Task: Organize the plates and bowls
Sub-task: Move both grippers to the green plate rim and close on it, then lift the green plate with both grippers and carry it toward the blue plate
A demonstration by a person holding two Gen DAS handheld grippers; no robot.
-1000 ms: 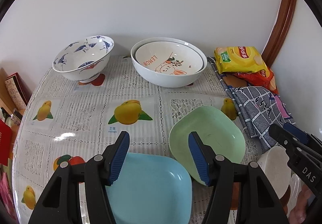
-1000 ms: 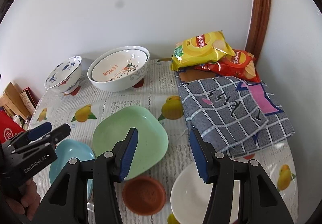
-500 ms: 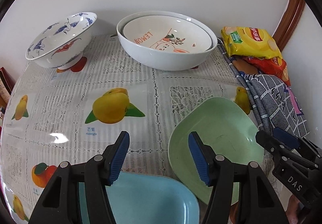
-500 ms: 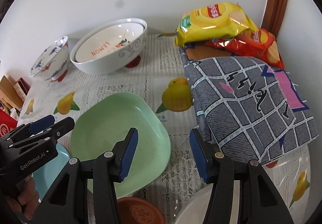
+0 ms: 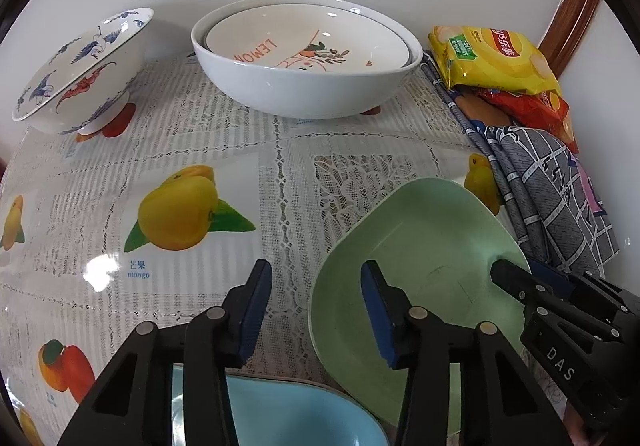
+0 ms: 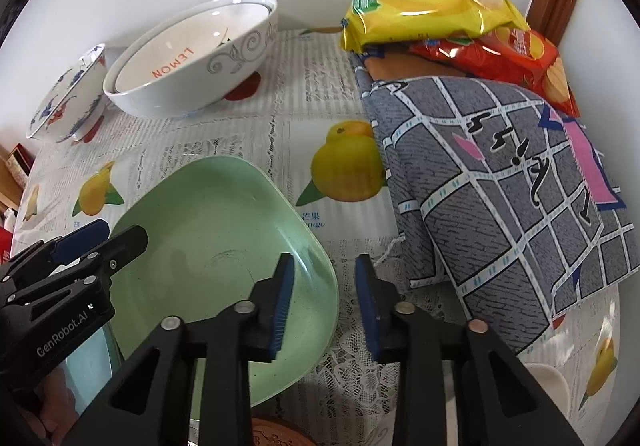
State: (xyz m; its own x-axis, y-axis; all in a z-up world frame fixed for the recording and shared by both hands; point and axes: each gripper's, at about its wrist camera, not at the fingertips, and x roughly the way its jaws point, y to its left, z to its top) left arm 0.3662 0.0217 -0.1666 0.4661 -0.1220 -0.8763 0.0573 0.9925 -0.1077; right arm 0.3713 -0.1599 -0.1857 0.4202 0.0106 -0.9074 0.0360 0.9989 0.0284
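The green plate [image 5: 424,258] lay on the desk [image 5: 224,173], near its front edge, and both claws stood at it. The left claw [image 5: 314,312] straddled the plate's left rim: its right finger was over the plate's inside, its left finger outside over the lace cloth. Its jaws were closing, with the rim between them but the pads not yet pressing on it. The right claw [image 6: 324,304] straddled the plate's [image 6: 216,246] right rim in the same way, 1 finger over the inside and 1 over the cloth, jaws also closing and still off the rim.

Just in front of the green plate, a blue plate [image 5: 288,414] lay with the green plate's near edge overlapping it. Behind the green plate, near the wall, stood a large white bowl [image 5: 308,85] with a smaller bowl marked LEMON [image 5: 308,41] nested inside. To the left of that stood a blue-patterned bowl [image 5: 80,73]. To the right of the green plate lay a grey checked cloth [image 6: 500,197], and behind the cloth 2 snack bags, a yellow bag [image 6: 432,1] on top of a red bag [image 6: 512,57]. A brown dish [image 6: 276,434] showed at the plate's near right edge.
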